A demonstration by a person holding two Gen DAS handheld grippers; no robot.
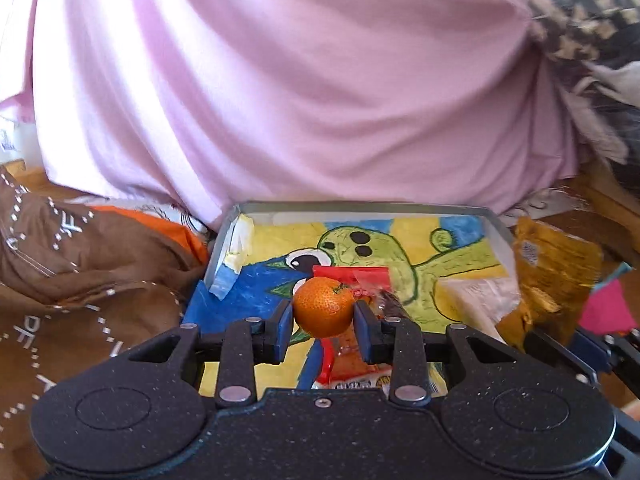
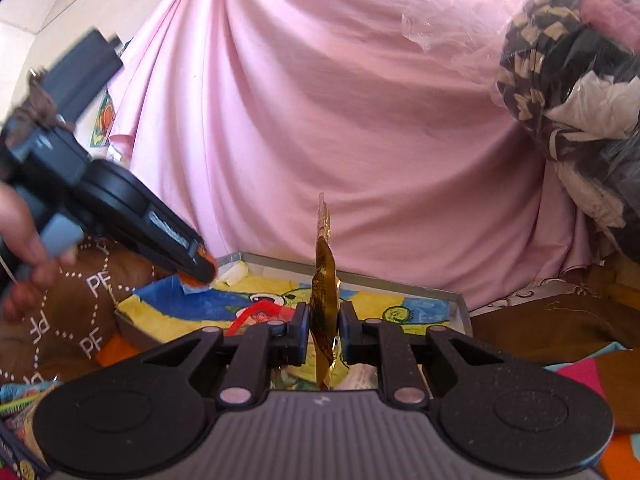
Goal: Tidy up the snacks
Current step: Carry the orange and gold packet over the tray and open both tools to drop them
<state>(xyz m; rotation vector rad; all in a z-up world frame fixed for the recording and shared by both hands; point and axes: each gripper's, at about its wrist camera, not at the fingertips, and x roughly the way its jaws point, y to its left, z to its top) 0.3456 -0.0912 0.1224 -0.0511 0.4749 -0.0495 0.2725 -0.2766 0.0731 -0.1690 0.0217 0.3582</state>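
Note:
My left gripper (image 1: 323,312) is shut on a small orange mandarin (image 1: 323,307), held over a metal tray (image 1: 360,207) lined with a bright cartoon drawing. A red snack packet (image 1: 352,274) lies in the tray under the fruit. My right gripper (image 2: 324,320) is shut on a gold foil snack packet (image 2: 324,292), held edge-on and upright above the same tray (image 2: 456,300). In the left wrist view the gold packet (image 1: 554,268) hangs at the tray's right side. The left gripper's body (image 2: 120,208) shows at the left of the right wrist view, held by a hand (image 2: 24,236).
Brown cloth with white lettering (image 1: 80,272) lies left of the tray. A pink sheet (image 1: 300,80) hangs behind it. A checked bundle in clear plastic (image 2: 568,60) sits upper right. Pink and orange fabric (image 2: 592,380) lies at the right, and colourful packets (image 2: 20,400) at the lower left.

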